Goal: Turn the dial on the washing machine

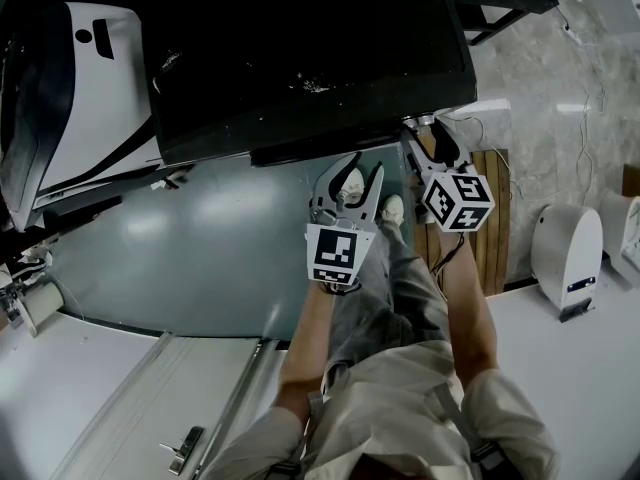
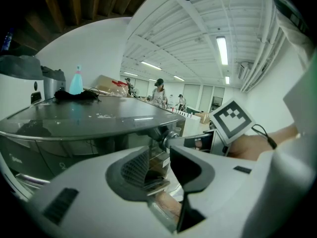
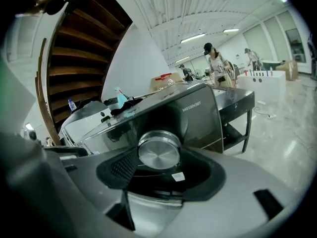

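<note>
Right now your right gripper (image 1: 428, 133) sits at the front right corner of the washing machine (image 1: 300, 58), just under the front edge of its dark top. Its own view shows the round silver dial (image 3: 158, 150) on the grey front panel, seated squarely between the two jaws, with the dark pads (image 3: 121, 167) closed against its sides at a middling width. Your left gripper (image 1: 355, 173) hangs just beside the right one, below that front edge and clear of the machine, with its fingers spread and nothing between them.
</note>
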Action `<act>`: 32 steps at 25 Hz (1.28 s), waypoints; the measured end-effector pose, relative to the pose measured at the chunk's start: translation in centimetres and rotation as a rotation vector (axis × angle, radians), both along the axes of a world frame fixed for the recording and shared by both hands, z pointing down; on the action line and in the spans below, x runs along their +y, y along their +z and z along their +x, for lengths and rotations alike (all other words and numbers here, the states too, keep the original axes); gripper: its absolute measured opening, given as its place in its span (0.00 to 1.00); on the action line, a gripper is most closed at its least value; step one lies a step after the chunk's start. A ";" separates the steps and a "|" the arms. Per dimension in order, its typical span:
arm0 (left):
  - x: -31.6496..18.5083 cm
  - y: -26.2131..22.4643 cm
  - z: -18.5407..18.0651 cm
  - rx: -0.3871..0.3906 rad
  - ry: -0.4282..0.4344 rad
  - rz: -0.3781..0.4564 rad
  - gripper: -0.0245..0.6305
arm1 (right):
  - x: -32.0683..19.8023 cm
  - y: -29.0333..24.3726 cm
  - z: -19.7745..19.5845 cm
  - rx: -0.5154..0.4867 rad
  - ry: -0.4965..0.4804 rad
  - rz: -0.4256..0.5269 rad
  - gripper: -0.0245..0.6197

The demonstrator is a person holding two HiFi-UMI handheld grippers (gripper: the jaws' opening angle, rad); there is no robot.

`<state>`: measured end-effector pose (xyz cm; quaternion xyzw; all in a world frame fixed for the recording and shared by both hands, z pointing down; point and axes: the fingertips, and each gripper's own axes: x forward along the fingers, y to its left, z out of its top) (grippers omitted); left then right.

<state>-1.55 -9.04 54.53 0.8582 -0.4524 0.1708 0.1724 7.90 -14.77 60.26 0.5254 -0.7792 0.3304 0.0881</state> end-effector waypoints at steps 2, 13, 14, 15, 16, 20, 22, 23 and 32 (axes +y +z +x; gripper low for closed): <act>0.0 0.0 0.0 0.001 0.002 -0.001 0.25 | 0.0 0.0 0.0 -0.030 0.007 -0.006 0.45; 0.0 0.0 0.2 0.007 0.009 -0.002 0.25 | 0.0 0.1 0.2 -0.176 0.036 -0.041 0.45; 0.0 0.0 0.2 0.008 0.009 -0.002 0.25 | 0.0 0.1 0.2 -0.190 0.038 -0.044 0.45; 0.0 0.1 0.3 0.009 0.009 -0.002 0.25 | 0.0 0.2 0.2 -0.205 0.040 -0.048 0.45; 0.0 0.1 0.3 0.009 0.010 -0.002 0.25 | 0.0 0.2 0.3 -0.220 0.043 -0.051 0.45; 0.1 0.2 0.4 0.009 0.013 -0.003 0.25 | -0.1 0.3 0.3 -0.282 0.055 -0.067 0.45; 0.2 0.2 0.4 0.009 0.015 -0.003 0.25 | -0.1 0.3 0.4 -0.323 0.067 -0.077 0.45; 0.2 0.1 0.4 0.009 0.016 -0.003 0.25 | -0.1 0.3 0.4 -0.342 0.072 -0.081 0.45; 0.3 0.1 0.3 0.015 0.019 0.000 0.25 | -0.2 0.5 0.6 -0.477 0.109 -0.113 0.45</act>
